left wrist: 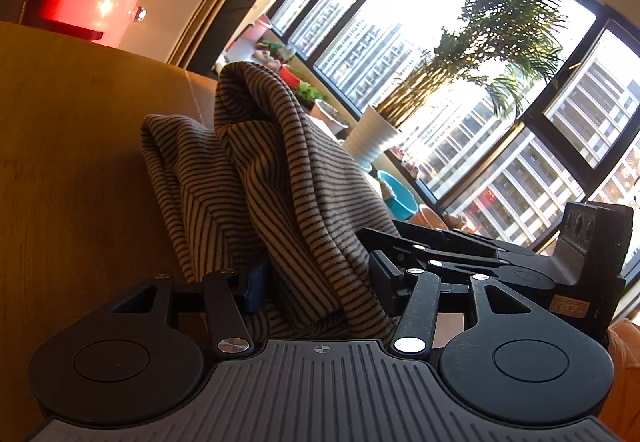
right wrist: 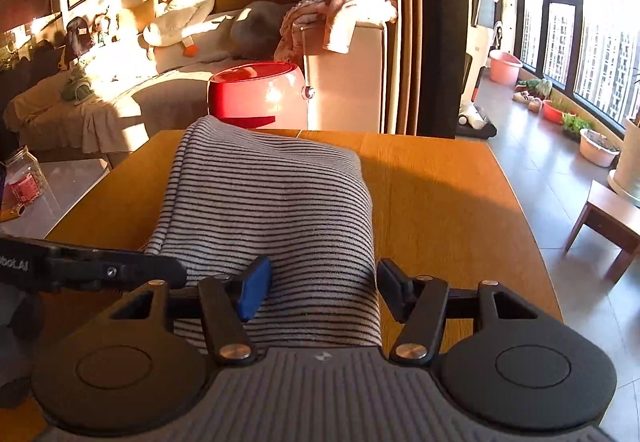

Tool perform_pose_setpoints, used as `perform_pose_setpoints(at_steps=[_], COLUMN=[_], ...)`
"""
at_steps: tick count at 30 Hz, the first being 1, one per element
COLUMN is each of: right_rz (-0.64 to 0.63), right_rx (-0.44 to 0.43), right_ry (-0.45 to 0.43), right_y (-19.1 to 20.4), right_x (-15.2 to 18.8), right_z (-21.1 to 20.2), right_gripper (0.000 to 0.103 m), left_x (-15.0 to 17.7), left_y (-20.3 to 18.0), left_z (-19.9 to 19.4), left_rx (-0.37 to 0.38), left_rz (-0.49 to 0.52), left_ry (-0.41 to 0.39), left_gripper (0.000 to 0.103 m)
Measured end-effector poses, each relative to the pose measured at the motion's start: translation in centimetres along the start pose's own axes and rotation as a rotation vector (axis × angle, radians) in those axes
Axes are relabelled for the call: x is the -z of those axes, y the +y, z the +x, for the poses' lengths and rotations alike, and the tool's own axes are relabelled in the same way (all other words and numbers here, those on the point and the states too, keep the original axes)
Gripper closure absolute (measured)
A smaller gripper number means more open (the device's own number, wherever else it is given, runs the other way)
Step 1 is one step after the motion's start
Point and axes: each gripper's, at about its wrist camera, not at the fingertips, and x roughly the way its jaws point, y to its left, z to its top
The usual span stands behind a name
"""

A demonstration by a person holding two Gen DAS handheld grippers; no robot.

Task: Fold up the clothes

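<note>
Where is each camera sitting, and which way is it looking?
Left wrist view: sits on the left gripper, tilted toward the big windows and potted palm; its fingers straddle bunched grey-and-black striped cloth; the other gripper's black body shows at right.
Right wrist view: sits on the right gripper, facing along the orange wooden table toward the cream sofa; fingers open around the cloth; the other gripper pokes in at left.
Both share the cloth, table and shiny red round tub.

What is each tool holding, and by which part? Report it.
Both straddle the striped garment at its near edge. The left tool and right tool stand wide around the cloth; whether either pinches it cannot be told.
</note>
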Motion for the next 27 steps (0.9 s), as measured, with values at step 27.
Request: perform_pose_setpoints(at_steps=[27], right_rz=[0.045], right_rx=[-0.001], right_ry=[0.007], right_y=[-0.6], right_x=[1.7], right_z=[-1.0], right_gripper=[0.040], left_x=[-0.4], left_y=[-0.5], left_z=[-0.7], left_rx=[-0.036], left_rz=[0.023], left_ry=[-0.015], left_gripper=[0.049])
